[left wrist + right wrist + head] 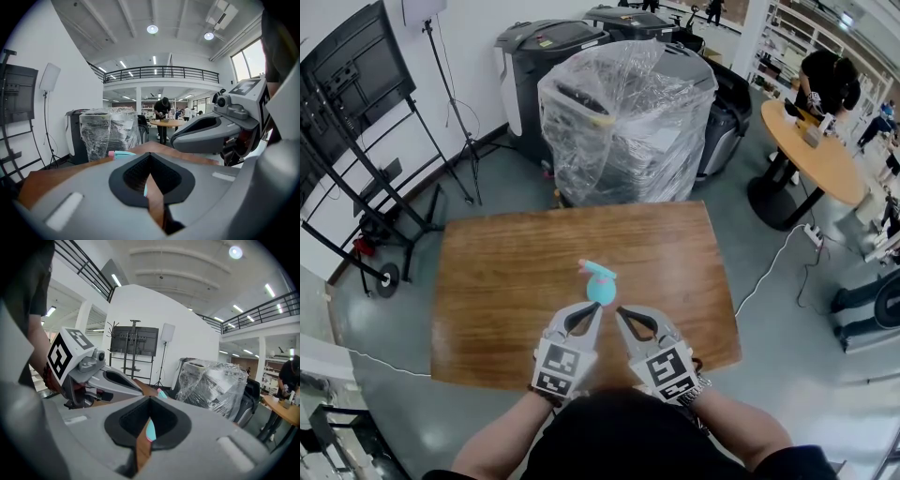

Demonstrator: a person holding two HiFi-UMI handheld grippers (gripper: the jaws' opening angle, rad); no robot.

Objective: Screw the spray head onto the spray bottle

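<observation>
**Brown table, little bottle right at my tips**

Brown wood makes up the table [506, 281] in front of me, and behind it sits a big machine wrapped in clear plastic [623, 122]. The spray bottle [600, 289] is near the middle of the table. It is blue-green, and I think it stands up. The spray head [598, 271] sits on top of it, with its pink end pointing to my left. I cannot tell if the head is screwed tight.

My left gripper [597, 307] has its jaws pressed together, with nothing between them. Its tip is at the near side of the bottle, touching it or almost. My right gripper [621, 311] is pressed together too, and empty. It points at the bottle from the right and is just beside it.

The bottle is straight ahead of both tips, a bit further from me. My left one is nearer. I think both must spread apart before they can grab.
</observation>
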